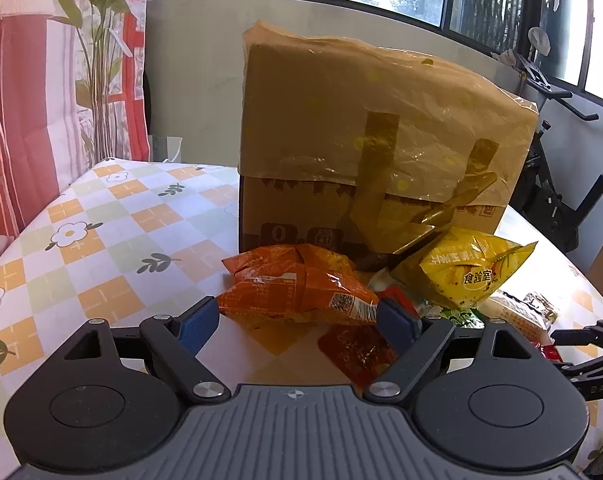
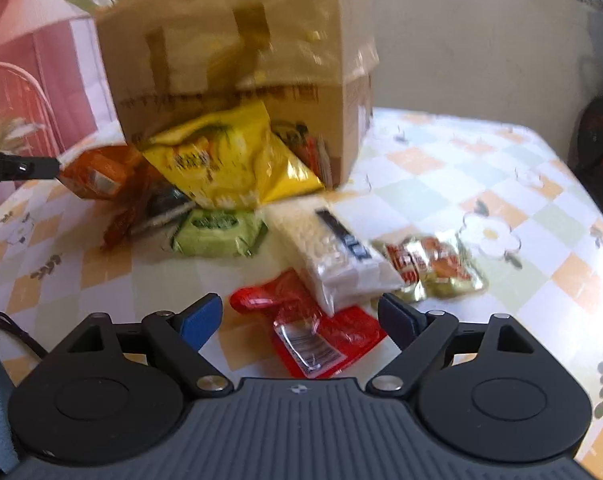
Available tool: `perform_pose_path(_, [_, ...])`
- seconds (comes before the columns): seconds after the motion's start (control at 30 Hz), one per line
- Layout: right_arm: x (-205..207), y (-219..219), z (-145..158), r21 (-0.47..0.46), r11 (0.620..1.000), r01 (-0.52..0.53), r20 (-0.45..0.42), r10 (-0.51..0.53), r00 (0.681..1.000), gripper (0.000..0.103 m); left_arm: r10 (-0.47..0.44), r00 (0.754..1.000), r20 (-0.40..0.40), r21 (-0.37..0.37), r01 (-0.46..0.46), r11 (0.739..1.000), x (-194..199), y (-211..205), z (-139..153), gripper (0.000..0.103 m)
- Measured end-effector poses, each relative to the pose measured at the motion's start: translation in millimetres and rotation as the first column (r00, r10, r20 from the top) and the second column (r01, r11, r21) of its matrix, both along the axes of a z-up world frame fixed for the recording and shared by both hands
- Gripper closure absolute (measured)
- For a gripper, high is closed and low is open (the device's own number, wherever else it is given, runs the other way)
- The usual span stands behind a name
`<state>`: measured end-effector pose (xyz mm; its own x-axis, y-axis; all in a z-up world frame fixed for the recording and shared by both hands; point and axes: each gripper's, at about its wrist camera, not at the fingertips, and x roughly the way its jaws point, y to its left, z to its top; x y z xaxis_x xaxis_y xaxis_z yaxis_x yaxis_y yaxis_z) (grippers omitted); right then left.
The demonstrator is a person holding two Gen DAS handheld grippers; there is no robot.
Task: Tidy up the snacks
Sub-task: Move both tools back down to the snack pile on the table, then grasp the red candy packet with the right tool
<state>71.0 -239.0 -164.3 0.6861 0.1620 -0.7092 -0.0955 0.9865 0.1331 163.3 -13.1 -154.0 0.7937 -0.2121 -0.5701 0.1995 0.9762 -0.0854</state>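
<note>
**Snacks heaped at the foot of the box, both grippers spread**

Your snacks lie in a loose pile on the table (image 1: 101,240), right against the front of the box (image 1: 341,120). An orange bag (image 1: 297,292) sits at the box's front left corner; a yellow bag (image 1: 465,272) leans on the box face to its right. In front of the yellow bag, further from the box, lie a green packet (image 2: 217,232), a white packet (image 2: 333,252) with a dark label, a red pouch (image 2: 317,332) partly under the white packet, and a red-and-gold packet (image 2: 433,268) on the outer right.

Your left gripper (image 1: 297,322) is released, its jaws wide on either side of the orange bag's near end; the right pad looks to be just at the bag's edge, but no squeeze shows. Your right gripper (image 2: 301,320) is also spread wide, over the red pouch and the near end of the white packet, gripping nothing; that view is blurred.

The box, brown and taped, stands upright on the checked, flowered tablecloth. Behind it run a pale wall and windows, with a curtain (image 1: 21,100) to the box's left.
</note>
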Motion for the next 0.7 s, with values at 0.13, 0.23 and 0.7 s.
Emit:
perform_pose_path(0.13, [-4.0, 3.5, 1.2, 0.029, 1.000, 0.004, -0.024, -0.003, 1.000, 0.016, -0.002, 1.000, -0.010, -0.005, 0.002, 1.000, -0.4, 0.5, -3.0, 0.016])
perform_pose_path(0.23, [-9.6, 17.4, 4.6, 0.051, 0.998, -0.048, -0.048, 0.050, 0.998, 0.016, -0.005, 1.000, -0.017, -0.012, 0.005, 1.000, -1.4, 0.3, -4.7, 0.016])
perform_pose_path(0.7, [5.0, 39.5, 10.5, -0.043, 0.997, -0.071, -0.003, 0.071, 0.997, 0.019, 0.000, 1.000, -0.026, -0.032, -0.001, 1.000, -3.3, 3.8, -7.9, 0.016])
